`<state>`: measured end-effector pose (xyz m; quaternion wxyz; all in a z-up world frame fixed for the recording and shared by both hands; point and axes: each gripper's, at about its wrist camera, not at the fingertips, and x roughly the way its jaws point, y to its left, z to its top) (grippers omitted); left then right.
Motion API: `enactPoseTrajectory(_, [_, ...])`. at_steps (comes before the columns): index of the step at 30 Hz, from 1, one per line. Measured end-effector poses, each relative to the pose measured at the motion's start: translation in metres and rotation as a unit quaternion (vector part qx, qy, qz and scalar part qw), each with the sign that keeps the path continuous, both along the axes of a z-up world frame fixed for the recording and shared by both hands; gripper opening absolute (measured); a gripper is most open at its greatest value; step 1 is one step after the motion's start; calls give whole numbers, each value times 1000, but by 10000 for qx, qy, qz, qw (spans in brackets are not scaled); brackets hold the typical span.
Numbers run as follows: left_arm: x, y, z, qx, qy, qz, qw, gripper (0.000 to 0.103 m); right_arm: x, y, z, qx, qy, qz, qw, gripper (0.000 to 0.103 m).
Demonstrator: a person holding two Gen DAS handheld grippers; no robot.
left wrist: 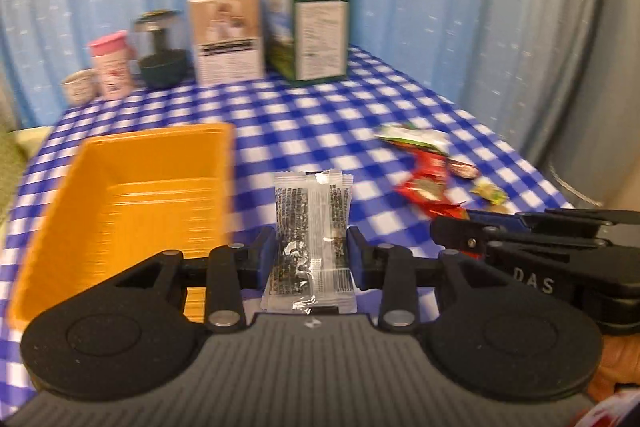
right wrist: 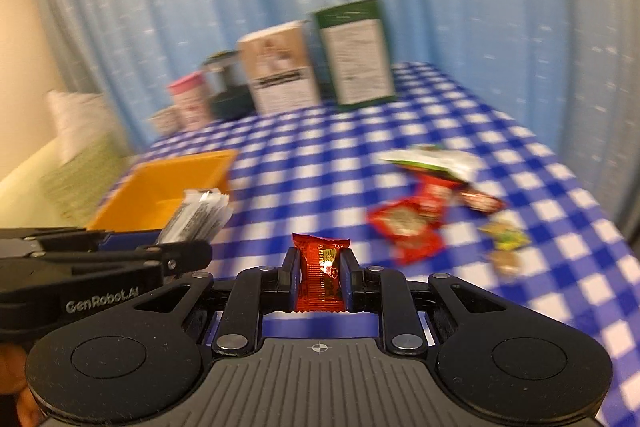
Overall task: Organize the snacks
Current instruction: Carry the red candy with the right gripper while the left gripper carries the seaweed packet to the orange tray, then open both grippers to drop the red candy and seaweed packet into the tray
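Clear snack packet (left wrist: 311,239), clamped by left gripper (left wrist: 312,251), beside orange bin (left wrist: 100,163) rim.

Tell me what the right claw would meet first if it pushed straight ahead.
Probably bare checkered tablecloth first: the right claw, shut on a red snack packet, points between the orange bin and the snack pile. Farther on stand the boxes; depth is blurred.
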<state>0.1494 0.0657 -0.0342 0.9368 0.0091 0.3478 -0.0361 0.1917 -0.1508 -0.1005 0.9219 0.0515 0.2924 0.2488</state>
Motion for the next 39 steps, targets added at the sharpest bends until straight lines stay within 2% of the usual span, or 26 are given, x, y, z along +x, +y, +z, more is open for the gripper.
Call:
enactPoseTrajectory(10, [-14,101,15,134,40,815,9966,34,5,104,13,-52,-128,1111,9937,21])
enactPoseTrajectory(17, [-6,133,6,129,135,973,9951,34,19,152,3,-193,-33,1455,9892,21])
enactPoseTrajectory(31, [7,148,-18,-95,262,1059,9940,36,31,173,-13,-294,158,1534,9876,21])
enactPoseTrajectory(39, [-4,164,-15,-87,141,1356,9906,35,32,177,-15,-265,205,1541,9875,21])
